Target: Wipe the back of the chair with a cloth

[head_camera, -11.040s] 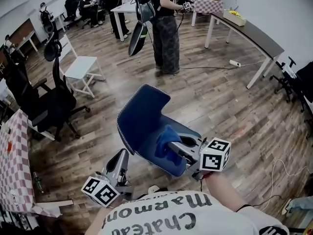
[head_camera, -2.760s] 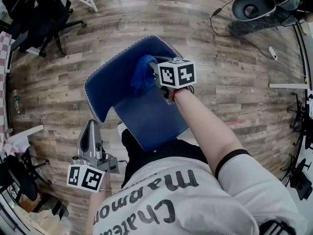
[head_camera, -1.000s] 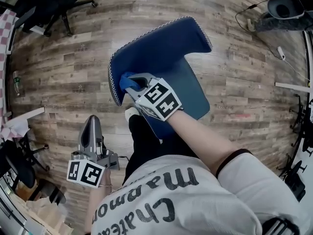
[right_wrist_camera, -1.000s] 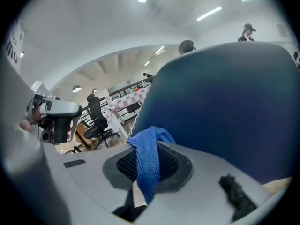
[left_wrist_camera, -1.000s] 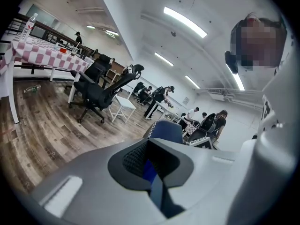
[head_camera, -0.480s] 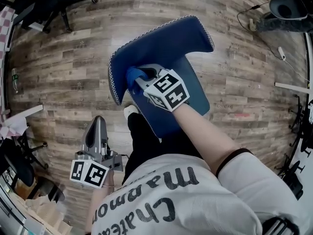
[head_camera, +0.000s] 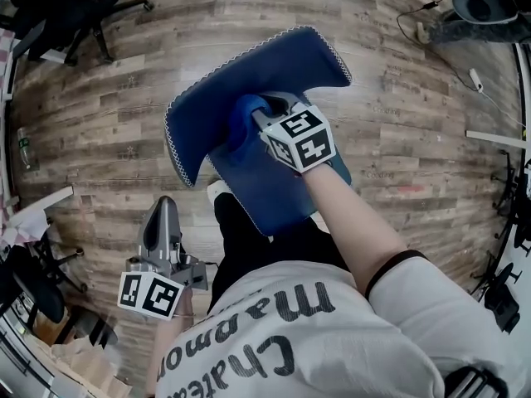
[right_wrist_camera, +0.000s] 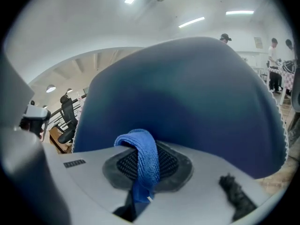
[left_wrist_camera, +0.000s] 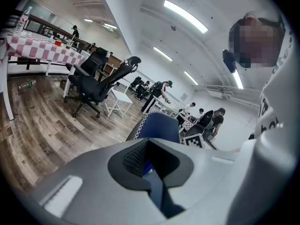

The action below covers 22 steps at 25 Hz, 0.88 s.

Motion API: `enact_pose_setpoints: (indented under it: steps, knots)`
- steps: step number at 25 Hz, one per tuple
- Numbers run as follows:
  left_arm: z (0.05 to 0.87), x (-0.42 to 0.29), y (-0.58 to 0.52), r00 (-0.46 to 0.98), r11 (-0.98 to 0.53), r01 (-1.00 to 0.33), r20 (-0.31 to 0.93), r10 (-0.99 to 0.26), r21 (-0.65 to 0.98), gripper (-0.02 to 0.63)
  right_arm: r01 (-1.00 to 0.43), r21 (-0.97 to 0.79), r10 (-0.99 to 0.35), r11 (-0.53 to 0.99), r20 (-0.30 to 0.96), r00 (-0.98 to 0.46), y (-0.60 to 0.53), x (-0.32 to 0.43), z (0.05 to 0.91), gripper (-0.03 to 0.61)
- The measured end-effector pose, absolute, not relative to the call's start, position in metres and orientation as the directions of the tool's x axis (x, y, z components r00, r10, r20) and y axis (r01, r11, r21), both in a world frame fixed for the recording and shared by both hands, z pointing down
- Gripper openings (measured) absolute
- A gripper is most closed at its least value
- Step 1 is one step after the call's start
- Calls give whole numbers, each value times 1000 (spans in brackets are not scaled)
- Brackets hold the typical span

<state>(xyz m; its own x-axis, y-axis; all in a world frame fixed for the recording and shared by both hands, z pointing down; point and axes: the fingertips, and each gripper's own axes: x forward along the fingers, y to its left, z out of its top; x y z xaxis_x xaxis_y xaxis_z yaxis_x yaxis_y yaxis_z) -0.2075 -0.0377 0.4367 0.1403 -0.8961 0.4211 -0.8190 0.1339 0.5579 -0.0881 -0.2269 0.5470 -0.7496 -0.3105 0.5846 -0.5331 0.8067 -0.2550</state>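
Right gripper view: the right gripper (right_wrist_camera: 149,170) is clamped on a blue terry cloth (right_wrist_camera: 140,144). A fold of the cloth loops up over the ribbed black pads and hangs down between the jaws. Directly ahead, filling most of the view, is the chair back (right_wrist_camera: 187,93), a smooth, dark blue curved panel. From the head view the cloth is bunched against the inner face of that panel, low down where it meets the seat (head_camera: 265,189). A white zigzag stitched edge (head_camera: 172,143) runs round the panel's rim. The panel spreads wider on both sides of the gripper, with its top edge well beyond.

The left gripper (head_camera: 162,230) hangs well apart from the chair, low at the person's side. Its jaws are closed on each other, with nothing between them.

Bare wood-plank floor (head_camera: 415,98) lies all round the chair. Black office chairs (head_camera: 75,7) stand well off at the upper left.
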Motion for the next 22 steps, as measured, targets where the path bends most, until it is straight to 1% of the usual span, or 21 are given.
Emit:
enact_pose_setpoints:
  steps: [10, 17, 22]
  knots:
    - [437, -191, -46, 160, 118, -828, 432, -887, 548, 3, -678, -185, -457, 711, 611, -646, -281, -20, 553, 49]
    - [437, -184, -51, 175, 102, -832, 432, -885, 545, 3, -801, -248, -569, 545, 592, -570, -310, 33, 554, 49]
    - [436, -187, -45, 173, 102, -835, 434, -884, 540, 3, -857, -230, -637, 462, 586, -501, -319, 63, 548, 49]
